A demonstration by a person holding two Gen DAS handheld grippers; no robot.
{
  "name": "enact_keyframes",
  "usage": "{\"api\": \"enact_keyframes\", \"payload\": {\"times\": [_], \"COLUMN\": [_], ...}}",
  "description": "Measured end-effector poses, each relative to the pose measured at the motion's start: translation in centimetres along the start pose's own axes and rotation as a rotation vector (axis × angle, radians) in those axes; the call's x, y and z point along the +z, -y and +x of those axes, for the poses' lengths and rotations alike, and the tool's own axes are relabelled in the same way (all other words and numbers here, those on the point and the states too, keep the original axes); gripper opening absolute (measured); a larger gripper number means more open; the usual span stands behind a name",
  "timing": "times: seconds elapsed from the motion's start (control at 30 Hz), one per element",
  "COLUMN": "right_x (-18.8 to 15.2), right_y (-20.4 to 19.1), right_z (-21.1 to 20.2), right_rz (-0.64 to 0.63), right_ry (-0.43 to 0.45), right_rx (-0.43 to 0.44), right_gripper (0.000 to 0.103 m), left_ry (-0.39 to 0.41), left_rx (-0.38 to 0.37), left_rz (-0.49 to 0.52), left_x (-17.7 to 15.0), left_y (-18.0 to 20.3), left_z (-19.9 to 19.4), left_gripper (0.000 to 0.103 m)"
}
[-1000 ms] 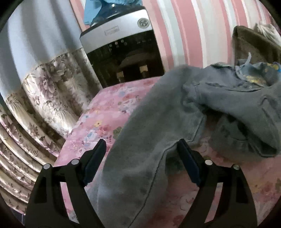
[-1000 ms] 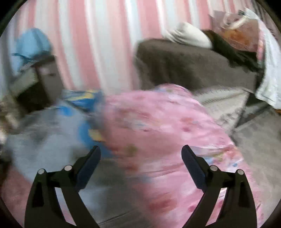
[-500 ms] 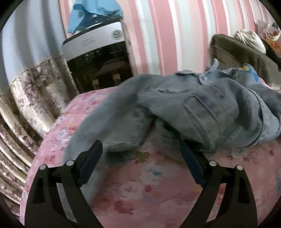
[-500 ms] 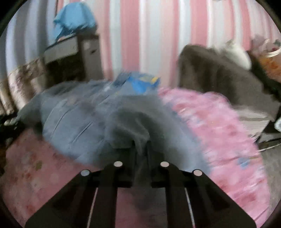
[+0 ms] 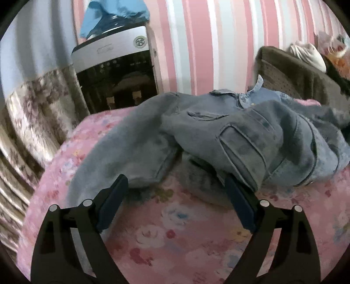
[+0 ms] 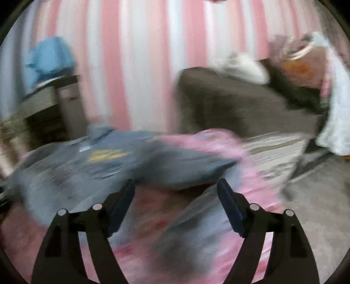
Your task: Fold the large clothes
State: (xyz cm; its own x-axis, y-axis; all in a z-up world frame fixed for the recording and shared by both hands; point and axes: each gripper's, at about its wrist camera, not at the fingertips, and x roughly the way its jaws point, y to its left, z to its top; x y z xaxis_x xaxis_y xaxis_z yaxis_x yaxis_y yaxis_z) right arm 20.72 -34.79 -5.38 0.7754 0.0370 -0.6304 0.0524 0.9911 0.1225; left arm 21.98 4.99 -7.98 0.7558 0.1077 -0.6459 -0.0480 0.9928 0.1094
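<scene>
Spreading wide, the left gripper (image 5: 175,196) hovers empty at lower centre, denim jacket (image 5: 218,135) bunched mid-frame on the pink bedspread (image 5: 175,229); right gripper (image 6: 176,201) is opening, nothing between, probably lining up the next fold.

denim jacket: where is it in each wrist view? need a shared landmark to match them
Left wrist: the denim jacket fills the centre and right, crumpled on the pink floral bedspread, beyond the open jaws.
Right wrist: blurred; the denim jacket lies left of centre, one part stretching right past the jaws.
Shared landmark: the blue cloth on top of the black-and-silver appliance, upper left in both views.
</scene>
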Motion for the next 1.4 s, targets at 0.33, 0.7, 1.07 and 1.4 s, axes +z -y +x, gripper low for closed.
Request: {"api": "enact_keyframes", "payload": {"times": [0.33,0.7,1.07,1.4], "right_x": [-5.9,-3.8,2.4,2.9], "right_y": [-4.9,-6.3,-5.2,-3.3], "right_z": [3.1,4.1,-4.3,-4.2], "right_rz": [-0.058,-0.066,-0.022,0.081], "right_ry": [-0.224,-0.176,0.028,-0.002], "right_rx": [0.137,0.254,0.325,0.318], "right_gripper": [0.078,0.013,0.009,0.086], "left_ry": [-0.036,-0.010,0.054,0.043], "left_rx": [-0.029,-0.080,-0.166,-0.109], "left_rz": [0.166,0.193,0.161,0.146], "left_x": [-2.2,2.1,5.4,5.1], "left_y": [3.1,5.0,1.9,1.1], "left_z": [0.6,3.7,-5.4,-7.4], "left_gripper": [0.091,0.038,0.025,0.049]}}
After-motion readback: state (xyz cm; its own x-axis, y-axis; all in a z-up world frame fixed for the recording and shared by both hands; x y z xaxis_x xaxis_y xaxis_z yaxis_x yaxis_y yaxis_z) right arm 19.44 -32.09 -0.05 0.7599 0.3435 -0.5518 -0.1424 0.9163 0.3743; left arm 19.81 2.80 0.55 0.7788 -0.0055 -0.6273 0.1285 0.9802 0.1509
